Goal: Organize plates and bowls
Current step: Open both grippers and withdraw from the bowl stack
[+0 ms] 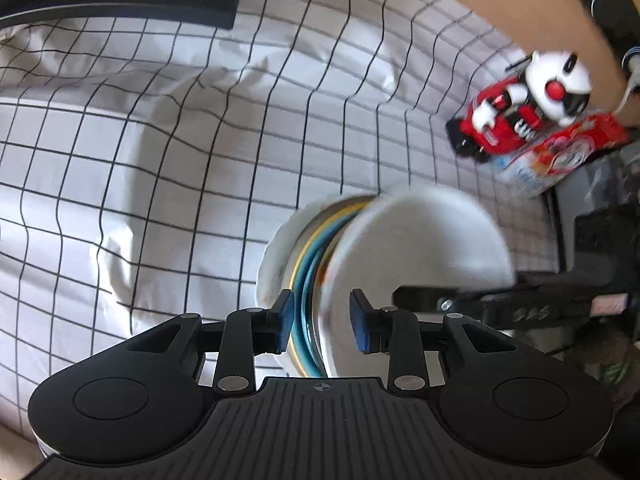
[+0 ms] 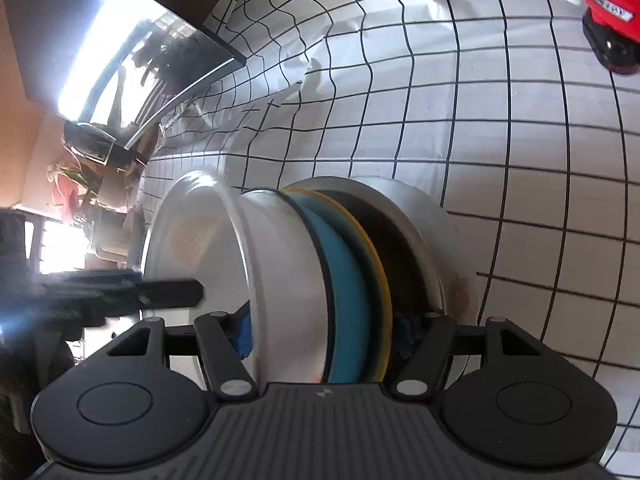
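The right gripper (image 2: 324, 340) is clamped across a stack of dishes (image 2: 344, 280) held on edge above the grid-patterned cloth (image 2: 500, 152): white bowls, a blue plate (image 2: 348, 300), a yellow-rimmed one. The left gripper (image 1: 322, 320) straddles the stack's edge at a narrow gap; pad contact is unclear. Only the left view shows the toy figure on a red car (image 1: 516, 108); only the right shows the glossy black appliance (image 2: 120, 48).

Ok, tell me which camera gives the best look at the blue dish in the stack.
The right wrist view. There the blue dish shows a broad band of its side, sharp, between white dishes on edge, inside the right gripper. The left wrist view shows only its thin blue rim, partly blurred.
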The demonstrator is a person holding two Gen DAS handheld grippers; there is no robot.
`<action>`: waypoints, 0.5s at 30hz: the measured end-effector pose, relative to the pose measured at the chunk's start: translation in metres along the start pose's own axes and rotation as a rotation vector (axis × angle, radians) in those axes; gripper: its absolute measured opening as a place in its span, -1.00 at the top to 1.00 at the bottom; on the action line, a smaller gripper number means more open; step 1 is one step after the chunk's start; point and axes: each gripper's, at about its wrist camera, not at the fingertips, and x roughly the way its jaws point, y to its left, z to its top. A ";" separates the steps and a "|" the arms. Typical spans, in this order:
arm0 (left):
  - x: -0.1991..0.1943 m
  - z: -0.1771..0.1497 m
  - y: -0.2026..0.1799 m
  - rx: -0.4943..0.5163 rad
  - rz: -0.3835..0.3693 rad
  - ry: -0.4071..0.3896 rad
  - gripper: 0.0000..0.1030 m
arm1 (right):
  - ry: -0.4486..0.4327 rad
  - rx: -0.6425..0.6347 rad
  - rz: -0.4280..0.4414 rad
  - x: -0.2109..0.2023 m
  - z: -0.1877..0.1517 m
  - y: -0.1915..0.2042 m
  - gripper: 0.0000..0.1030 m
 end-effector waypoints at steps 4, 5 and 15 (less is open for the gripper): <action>-0.006 -0.002 0.002 -0.018 -0.002 -0.025 0.36 | -0.011 -0.046 -0.066 -0.003 -0.003 0.011 -0.25; -0.006 -0.004 0.003 -0.022 -0.008 -0.028 0.36 | -0.018 -0.062 -0.092 -0.006 -0.004 0.014 -0.25; -0.001 -0.033 0.020 -0.091 -0.064 -0.125 0.36 | -0.271 -0.232 -0.198 -0.062 -0.025 0.036 -0.25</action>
